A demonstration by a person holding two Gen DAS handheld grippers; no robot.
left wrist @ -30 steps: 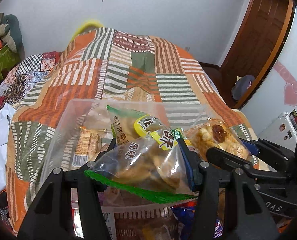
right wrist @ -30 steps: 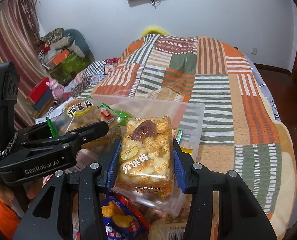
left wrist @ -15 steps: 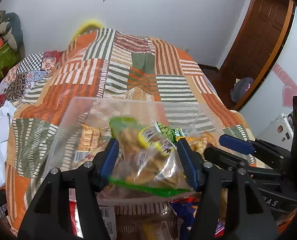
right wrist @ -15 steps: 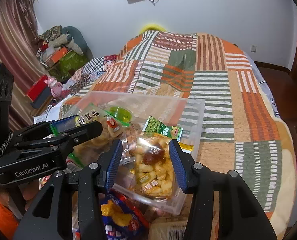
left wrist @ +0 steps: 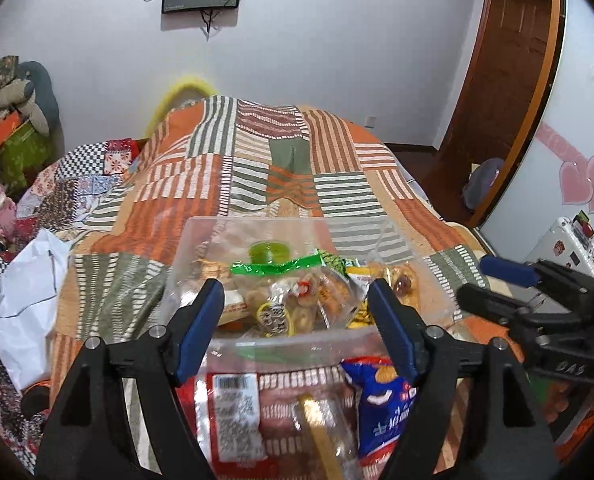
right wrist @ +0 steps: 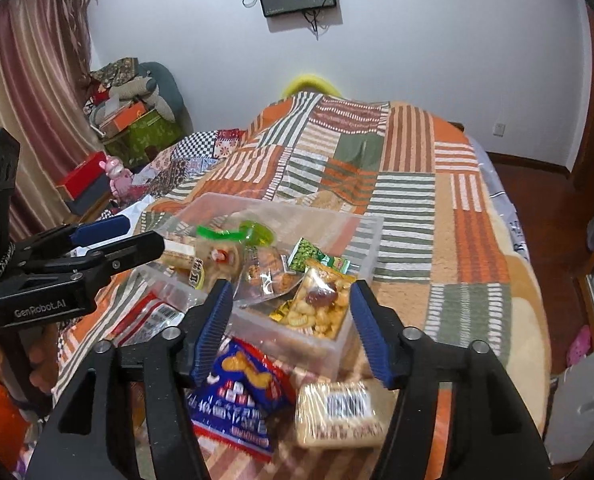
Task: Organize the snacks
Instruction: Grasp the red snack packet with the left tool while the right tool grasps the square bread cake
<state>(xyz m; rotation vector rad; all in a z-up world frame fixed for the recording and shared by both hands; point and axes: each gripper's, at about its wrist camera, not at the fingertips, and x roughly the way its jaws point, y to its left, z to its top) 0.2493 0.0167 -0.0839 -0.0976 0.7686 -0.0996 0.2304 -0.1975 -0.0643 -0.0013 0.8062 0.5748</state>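
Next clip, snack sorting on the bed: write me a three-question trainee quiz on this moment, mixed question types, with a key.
1. True or false: the right gripper is clamped on a snack pack.
2. Where does the green-topped bag lie? A) in the clear bin B) on the floor C) between the left gripper's fingers, held
3. Name one snack outside the bin, on the quilt.

Key
1. False: both grippers' jaws have just been opening and stand open, nothing pressed between them.
2. A
3. The blue packet, the barcoded pale pack, or the red-and-white pack.
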